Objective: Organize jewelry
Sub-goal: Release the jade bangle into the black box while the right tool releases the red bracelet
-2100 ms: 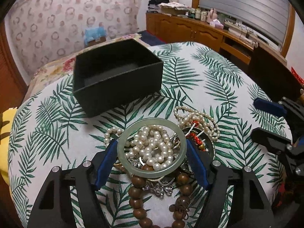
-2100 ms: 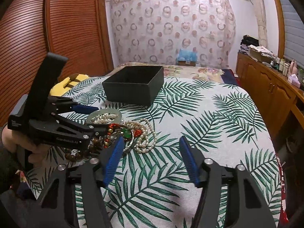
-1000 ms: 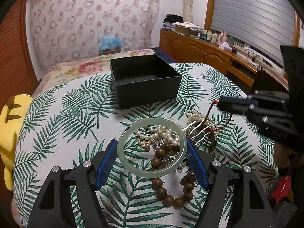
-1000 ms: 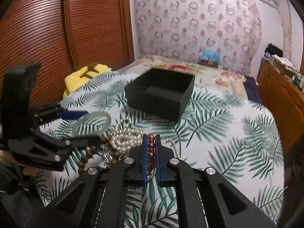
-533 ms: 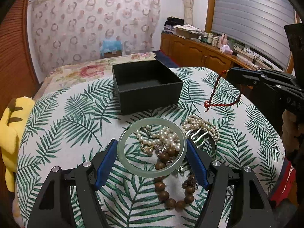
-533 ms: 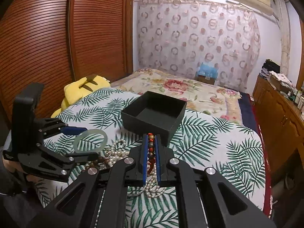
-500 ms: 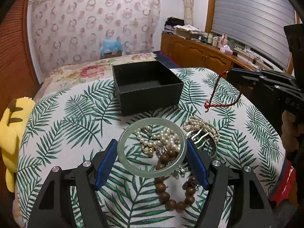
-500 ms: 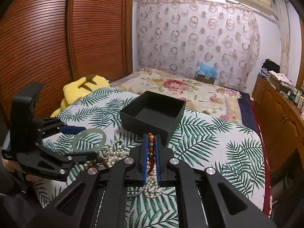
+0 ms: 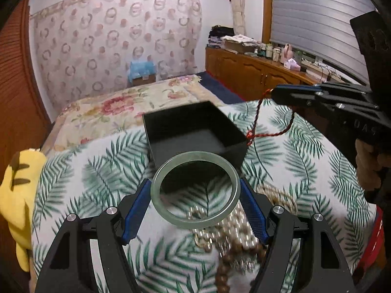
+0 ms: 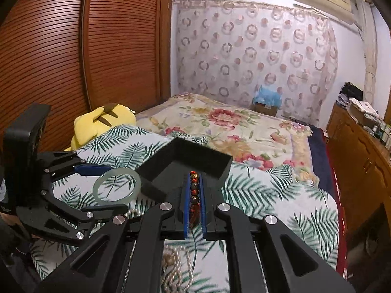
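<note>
Left gripper point(image 9: 195, 204) clamps jade bangle point(image 9: 194, 189) beside black box point(image 9: 193, 131) rim (right gripper point(image 10: 194, 204) pinches bead bracelet point(image 10: 194, 195))

Dim, warm indoor light is filling both fisheye views, straight lines are bowing toward black vignetted corners, and motion blur is smearing the leaf-print cloth point(image 9: 73, 171) at lower centre.

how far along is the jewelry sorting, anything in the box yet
Nothing shows inside the black box yet. In hand: the left gripper holds the green bangle and the right gripper is shut on the red beaded bracelet, both near the box. Left: the pearls and brown beads on the bedspread.
</note>
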The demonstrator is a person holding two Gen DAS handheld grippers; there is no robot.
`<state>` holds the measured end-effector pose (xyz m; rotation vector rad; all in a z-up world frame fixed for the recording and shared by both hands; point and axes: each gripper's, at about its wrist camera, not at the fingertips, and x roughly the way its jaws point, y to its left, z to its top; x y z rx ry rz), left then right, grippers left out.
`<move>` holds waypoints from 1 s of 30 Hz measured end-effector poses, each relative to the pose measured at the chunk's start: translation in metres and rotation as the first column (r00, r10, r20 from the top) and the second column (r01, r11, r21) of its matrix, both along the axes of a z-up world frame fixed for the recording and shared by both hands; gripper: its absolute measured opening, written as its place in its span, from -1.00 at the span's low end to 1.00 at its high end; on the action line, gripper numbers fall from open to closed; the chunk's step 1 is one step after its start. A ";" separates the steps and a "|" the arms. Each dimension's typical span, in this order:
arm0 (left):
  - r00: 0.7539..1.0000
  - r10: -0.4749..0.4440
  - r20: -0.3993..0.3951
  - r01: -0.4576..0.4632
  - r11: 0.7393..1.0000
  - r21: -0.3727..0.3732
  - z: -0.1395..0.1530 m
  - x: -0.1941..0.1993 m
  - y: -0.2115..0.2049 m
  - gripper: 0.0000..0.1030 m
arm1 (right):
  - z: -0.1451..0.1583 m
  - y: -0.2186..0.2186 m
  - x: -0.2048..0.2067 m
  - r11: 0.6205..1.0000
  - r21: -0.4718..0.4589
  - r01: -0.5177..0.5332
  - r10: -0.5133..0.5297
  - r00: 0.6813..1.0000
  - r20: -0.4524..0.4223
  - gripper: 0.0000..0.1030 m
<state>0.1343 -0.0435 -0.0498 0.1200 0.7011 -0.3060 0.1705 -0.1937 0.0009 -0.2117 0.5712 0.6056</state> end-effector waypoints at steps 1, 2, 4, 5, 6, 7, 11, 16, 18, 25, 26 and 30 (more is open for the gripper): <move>1.000 0.001 0.002 -0.001 1.000 -0.001 0.002 0.004 0.001 0.34 | 0.001 0.002 0.005 1.000 0.001 -0.006 0.006 1.000 0.000 -0.84; 1.000 0.003 0.005 -0.003 1.000 -0.002 0.004 0.008 0.001 0.34 | 0.002 0.004 0.012 1.000 0.004 -0.016 0.016 1.000 -0.001 -0.84; 1.000 0.007 0.008 -0.007 1.000 -0.003 0.008 0.016 0.003 0.34 | 0.002 0.007 0.021 1.000 0.012 -0.027 0.027 1.000 -0.007 -0.84; 1.000 0.009 0.009 -0.009 1.000 -0.004 0.009 0.020 0.004 0.34 | 0.002 0.008 0.027 0.999 0.019 -0.031 0.031 0.999 -0.014 -0.84; 1.000 0.011 0.009 -0.011 1.000 -0.005 0.010 0.024 0.006 0.34 | 0.001 0.010 0.034 0.999 0.029 -0.038 0.038 0.999 -0.025 -0.84; 1.000 0.014 0.009 -0.014 1.000 -0.004 0.011 0.027 0.007 0.34 | -0.001 0.011 0.040 0.998 0.037 -0.044 0.045 0.998 -0.034 -0.84; 1.000 0.024 0.005 -0.024 1.000 0.003 0.013 0.041 0.012 0.34 | -0.010 0.019 0.066 0.995 0.068 -0.069 0.074 0.994 -0.077 -0.83; 1.000 0.030 -0.008 -0.030 0.999 0.011 0.011 0.060 0.013 0.34 | -0.022 0.023 0.090 0.990 0.104 -0.096 0.109 0.985 -0.131 0.07; 0.999 0.029 -0.015 -0.029 0.999 0.016 0.010 0.066 0.012 0.34 | -0.027 0.019 0.096 0.990 0.113 -0.079 0.094 0.986 -0.140 0.07; 0.999 -0.001 -0.038 0.003 0.999 0.042 0.002 0.086 -0.001 0.34 | -0.039 -0.018 0.107 0.996 0.063 0.055 -0.048 0.993 -0.112 0.07; 0.999 -0.008 -0.043 0.010 0.999 0.051 0.001 0.089 -0.005 0.34 | -0.040 -0.020 0.107 0.996 0.059 0.066 -0.059 0.993 -0.106 0.07; 0.998 -0.019 -0.062 0.025 0.996 0.088 -0.007 0.100 -0.015 0.34 | -0.043 -0.032 0.108 0.994 0.071 0.088 -0.081 0.992 -0.096 0.07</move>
